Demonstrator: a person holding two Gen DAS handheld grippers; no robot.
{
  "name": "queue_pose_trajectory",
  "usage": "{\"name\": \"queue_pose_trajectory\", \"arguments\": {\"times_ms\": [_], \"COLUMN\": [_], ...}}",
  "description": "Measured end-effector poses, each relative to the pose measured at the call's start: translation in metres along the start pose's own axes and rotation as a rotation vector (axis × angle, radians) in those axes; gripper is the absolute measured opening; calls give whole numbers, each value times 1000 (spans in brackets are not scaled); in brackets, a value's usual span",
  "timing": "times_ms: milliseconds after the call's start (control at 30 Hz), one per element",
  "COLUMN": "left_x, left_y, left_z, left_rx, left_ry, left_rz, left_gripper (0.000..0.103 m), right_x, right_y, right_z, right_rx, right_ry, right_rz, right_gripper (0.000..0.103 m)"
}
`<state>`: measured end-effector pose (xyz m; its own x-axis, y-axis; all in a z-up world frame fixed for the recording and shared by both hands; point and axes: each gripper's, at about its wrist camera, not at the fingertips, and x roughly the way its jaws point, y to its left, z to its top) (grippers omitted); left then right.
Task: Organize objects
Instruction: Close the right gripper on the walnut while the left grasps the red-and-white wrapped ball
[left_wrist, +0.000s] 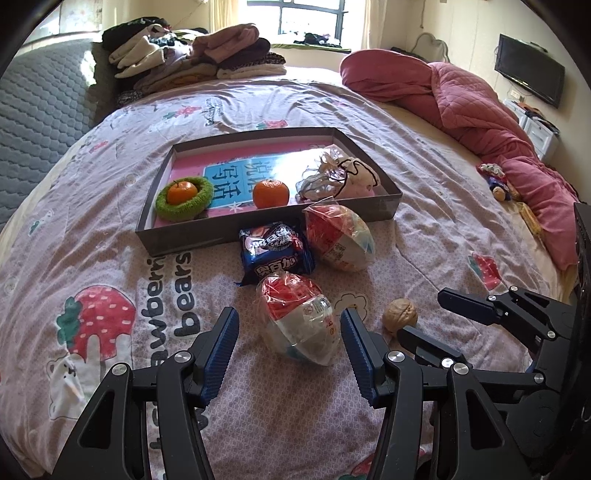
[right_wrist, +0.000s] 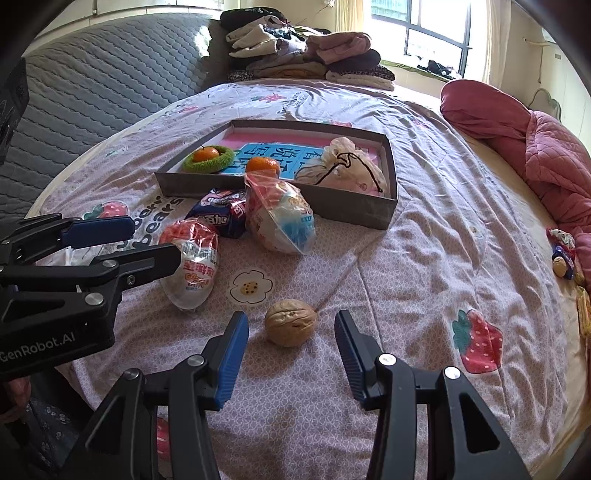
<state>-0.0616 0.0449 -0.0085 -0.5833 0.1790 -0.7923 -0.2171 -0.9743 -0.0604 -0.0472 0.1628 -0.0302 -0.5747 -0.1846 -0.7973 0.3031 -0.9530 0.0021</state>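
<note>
A grey shallow box (left_wrist: 177, 240) (right_wrist: 354, 210) lies on the bed. In it are an orange in a green knitted ring (left_wrist: 181, 192) (right_wrist: 207, 154), a second orange (left_wrist: 270, 193) (right_wrist: 262, 164) and a white drawstring pouch (left_wrist: 343, 177) (right_wrist: 351, 170). In front of the box lie a blue cookie pack (left_wrist: 275, 254) (right_wrist: 221, 214) and two wrapped egg-shaped snacks (left_wrist: 340, 236) (left_wrist: 301, 317). My left gripper (left_wrist: 290, 332) (right_wrist: 155, 240) is open around the nearer snack (right_wrist: 192, 266). My right gripper (right_wrist: 291, 332) (left_wrist: 424, 314) is open around a walnut (right_wrist: 291, 322) (left_wrist: 400, 316).
Folded clothes (left_wrist: 192, 55) (right_wrist: 306, 55) are stacked at the far side of the bed. A red quilt (left_wrist: 480, 122) (right_wrist: 535, 147) lies along the right. Small toys (left_wrist: 496, 181) (right_wrist: 561, 254) lie by the quilt. A grey padded headboard (right_wrist: 92, 96) is on the left.
</note>
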Motion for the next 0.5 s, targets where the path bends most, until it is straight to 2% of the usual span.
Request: {"name": "queue_pose_trajectory", "arguments": {"times_ms": [500], "left_x": [34], "left_y": [4], "left_z": [7], "left_rx": [-39], "left_ry": [46], "left_rz": [-15], "left_gripper": [61], "right_x": [29], "right_y": [-3], "right_z": [-1], "right_rx": [-5], "right_ry": [40], "right_rz": [11], "right_gripper": [48]}}
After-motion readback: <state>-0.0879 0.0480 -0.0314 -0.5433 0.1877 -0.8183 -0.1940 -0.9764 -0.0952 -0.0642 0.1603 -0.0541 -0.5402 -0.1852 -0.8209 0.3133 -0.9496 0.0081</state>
